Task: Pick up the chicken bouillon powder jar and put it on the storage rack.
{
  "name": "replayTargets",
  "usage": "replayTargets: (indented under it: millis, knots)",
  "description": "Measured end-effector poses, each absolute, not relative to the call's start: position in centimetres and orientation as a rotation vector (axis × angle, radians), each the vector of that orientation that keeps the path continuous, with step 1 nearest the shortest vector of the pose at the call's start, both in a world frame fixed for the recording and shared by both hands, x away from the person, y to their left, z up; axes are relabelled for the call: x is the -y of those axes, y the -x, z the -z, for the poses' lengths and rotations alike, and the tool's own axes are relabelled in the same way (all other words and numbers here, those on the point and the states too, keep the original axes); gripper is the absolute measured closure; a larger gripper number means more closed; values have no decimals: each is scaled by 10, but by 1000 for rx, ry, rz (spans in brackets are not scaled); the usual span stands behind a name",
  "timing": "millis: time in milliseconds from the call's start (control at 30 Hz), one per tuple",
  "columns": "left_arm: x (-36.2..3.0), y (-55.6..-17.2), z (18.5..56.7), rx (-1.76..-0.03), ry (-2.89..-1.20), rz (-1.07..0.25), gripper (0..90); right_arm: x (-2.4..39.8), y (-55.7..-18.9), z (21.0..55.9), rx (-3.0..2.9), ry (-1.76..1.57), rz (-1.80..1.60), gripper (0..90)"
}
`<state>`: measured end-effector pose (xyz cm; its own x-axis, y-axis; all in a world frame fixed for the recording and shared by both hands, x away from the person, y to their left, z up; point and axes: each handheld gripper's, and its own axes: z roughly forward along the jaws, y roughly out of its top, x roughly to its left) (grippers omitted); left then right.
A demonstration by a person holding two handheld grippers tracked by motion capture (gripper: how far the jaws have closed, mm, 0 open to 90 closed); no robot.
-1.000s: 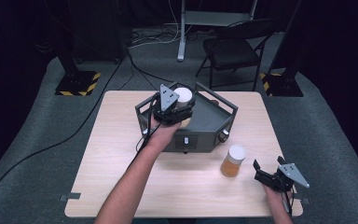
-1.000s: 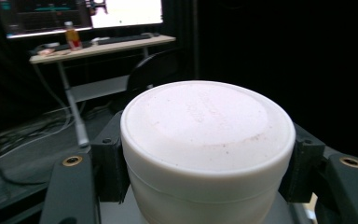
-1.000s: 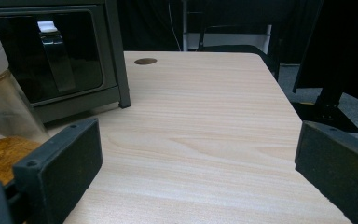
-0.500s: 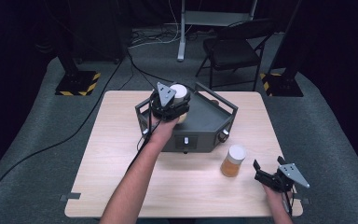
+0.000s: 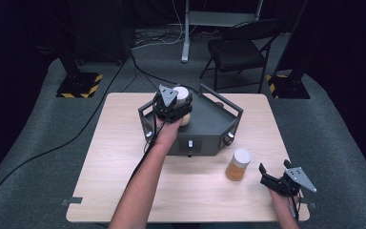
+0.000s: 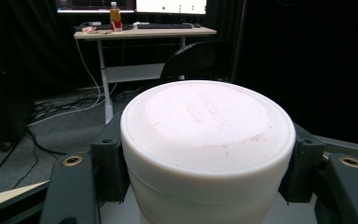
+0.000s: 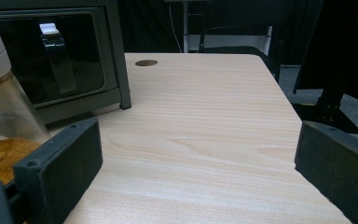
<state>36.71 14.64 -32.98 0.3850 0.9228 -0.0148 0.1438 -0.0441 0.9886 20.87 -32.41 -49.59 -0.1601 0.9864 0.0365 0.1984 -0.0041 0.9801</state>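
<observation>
In left gripper view, jaws clamp white-lidded jar w/ speckled lid.

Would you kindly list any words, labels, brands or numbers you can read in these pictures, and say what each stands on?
No text can be read.
White lid of the jar in the left gripper: faint raised lettering, too blurred to read.
Bottle on the far desk: label too small to read.
Screens behind it: marks too small to read.
Jar on the table: no label shows.
</observation>
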Motion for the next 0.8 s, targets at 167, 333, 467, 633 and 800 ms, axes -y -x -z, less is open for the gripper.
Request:
replayTargets:
  millis: [167, 333, 467, 633, 800]
  knots:
    - [-149, -370, 331, -1022, -1494, -842, 334, 324, -208, 496, -1469, -1289, -1247, 0]
    - [-151, -372, 331, -1030, -1490, -829, 334, 325, -208, 497, -1462, -1295, -1253, 0]
    - [-154, -375, 330, -1030, -1499, -814, 334, 325, -208, 497, -1462, -1296, -1254, 0]
    - [-155, -377, 330, -1038, -1502, -802, 333, 326, -208, 497, -1459, -1298, -1260, 0]
    - [-154, -380, 333, -1034, -1522, -806, 334, 326, -208, 497, -1460, -1298, -1260, 0]
